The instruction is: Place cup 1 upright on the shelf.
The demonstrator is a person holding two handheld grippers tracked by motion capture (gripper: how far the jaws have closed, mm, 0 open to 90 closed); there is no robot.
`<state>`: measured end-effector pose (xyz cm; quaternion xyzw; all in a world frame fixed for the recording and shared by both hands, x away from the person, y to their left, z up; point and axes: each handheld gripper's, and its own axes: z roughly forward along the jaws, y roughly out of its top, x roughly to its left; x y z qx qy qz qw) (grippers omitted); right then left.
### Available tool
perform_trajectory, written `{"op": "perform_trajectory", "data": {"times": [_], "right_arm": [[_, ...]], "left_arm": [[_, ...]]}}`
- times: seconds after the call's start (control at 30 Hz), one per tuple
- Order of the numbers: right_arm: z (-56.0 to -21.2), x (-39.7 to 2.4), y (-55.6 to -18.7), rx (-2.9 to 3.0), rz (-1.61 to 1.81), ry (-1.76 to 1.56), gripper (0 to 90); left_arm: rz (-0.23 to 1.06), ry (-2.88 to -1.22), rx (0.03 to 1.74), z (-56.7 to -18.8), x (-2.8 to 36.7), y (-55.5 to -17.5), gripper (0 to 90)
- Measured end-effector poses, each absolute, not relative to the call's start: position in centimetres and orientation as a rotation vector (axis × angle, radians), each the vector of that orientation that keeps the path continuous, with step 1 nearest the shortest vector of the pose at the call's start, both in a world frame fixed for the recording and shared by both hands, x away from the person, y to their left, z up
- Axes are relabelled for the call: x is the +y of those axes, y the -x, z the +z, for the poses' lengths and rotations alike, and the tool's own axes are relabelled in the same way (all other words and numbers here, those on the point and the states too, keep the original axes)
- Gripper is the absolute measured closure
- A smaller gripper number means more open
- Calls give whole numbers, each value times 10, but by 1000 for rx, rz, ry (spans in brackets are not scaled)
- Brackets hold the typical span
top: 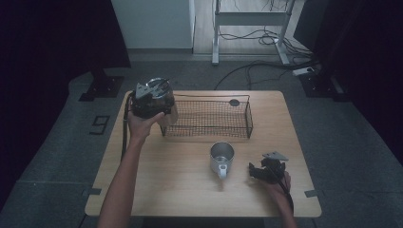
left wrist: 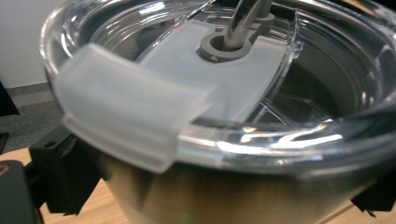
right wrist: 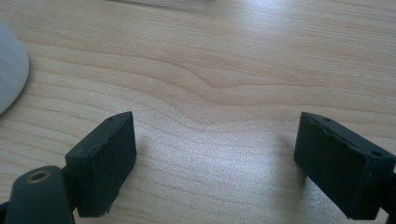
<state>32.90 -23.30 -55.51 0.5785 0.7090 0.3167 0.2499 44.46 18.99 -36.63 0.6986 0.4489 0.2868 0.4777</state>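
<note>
steel and clear plastic sit right in front of the left gripper's (top: 151, 100) camera: a tumbler (top: 164, 102) with a see-through lid (left wrist: 224, 79) and a straw (left wrist: 243, 21) through its grey grommet. the left gripper is clamped on the tumbler's body, a black jaw on each side just under the lid's rim, and holds it upright near the table's (top: 166, 190) far left corner, at the left end of the wire basket (top: 209, 118). whether the tumbler's base touches the wood or hangs just above it, i cannot tell.

the relation that matters next, as i judge it, is tumbler to basket: the basket's long axis runs left to right along the far edge, and the tumbler stands at its left short end, so a short move to the right and over the rim would put it inside. the left hand is by far the nearer one.

the right gripper (top: 264, 169) rests near the table's near right corner, jaws spread wide with nothing but bare wood between them. a steel mug (top: 222, 156) stands just to its left, handle toward the near edge, well apart from the tumbler.
</note>
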Motion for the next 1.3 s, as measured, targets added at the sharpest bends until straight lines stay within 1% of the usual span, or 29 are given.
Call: {"op": "perform_trajectory", "data": {"times": [0.63, 1.3], "right_arm": [[-555, -233, -329, 1932, 862, -1574, 125], [-555, -233, -329, 1931, 863, -1577, 126]], "left_arm": [[686, -1713, 1096, -371, 175, -459, 40], [677, -1734, 1128, -382, 159, -482, 40]]}}
